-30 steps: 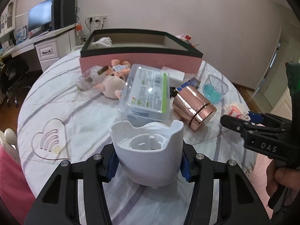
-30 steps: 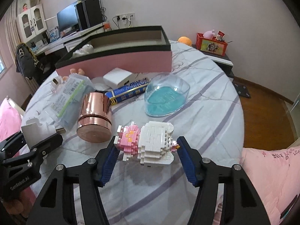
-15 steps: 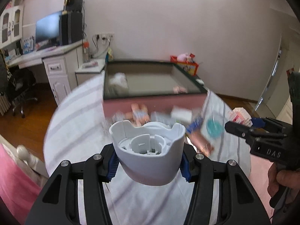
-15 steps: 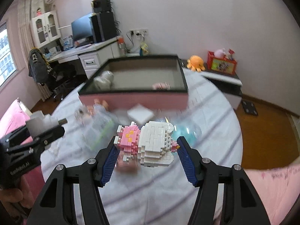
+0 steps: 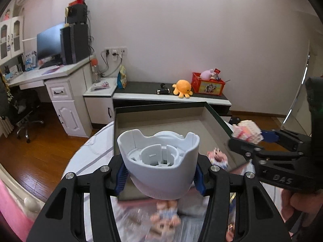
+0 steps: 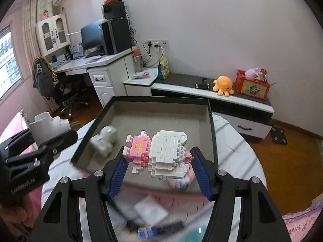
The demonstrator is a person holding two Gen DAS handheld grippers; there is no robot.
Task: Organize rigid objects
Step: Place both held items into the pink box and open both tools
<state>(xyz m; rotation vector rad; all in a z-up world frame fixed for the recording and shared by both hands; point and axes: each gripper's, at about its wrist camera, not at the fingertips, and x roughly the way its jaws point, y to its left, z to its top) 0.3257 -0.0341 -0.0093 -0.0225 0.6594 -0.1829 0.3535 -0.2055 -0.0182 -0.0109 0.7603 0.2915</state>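
Observation:
My left gripper [image 5: 159,178] is shut on a white plastic cup-shaped part [image 5: 159,161] and holds it above the near edge of the open pink box [image 5: 161,119]. My right gripper [image 6: 159,169] is shut on a pink and white block figure [image 6: 161,155], held over the box [image 6: 161,113]. The right gripper also shows in the left wrist view [image 5: 248,139]. The left gripper also shows in the right wrist view [image 6: 50,133]. A white toy [image 6: 104,139] and a small pink figure [image 5: 217,155] lie inside the box.
A doll [image 5: 165,215] and blurred packets lie on the striped round table [image 6: 236,155] below the grippers. Behind the table are a white desk [image 5: 60,74] with a monitor, an office chair [image 6: 52,86] and a low cabinet [image 6: 212,92] with an orange plush.
Both grippers have risen from the table with their objects and moved forward to above the box. The table objects have dropped to the bottom of both views.

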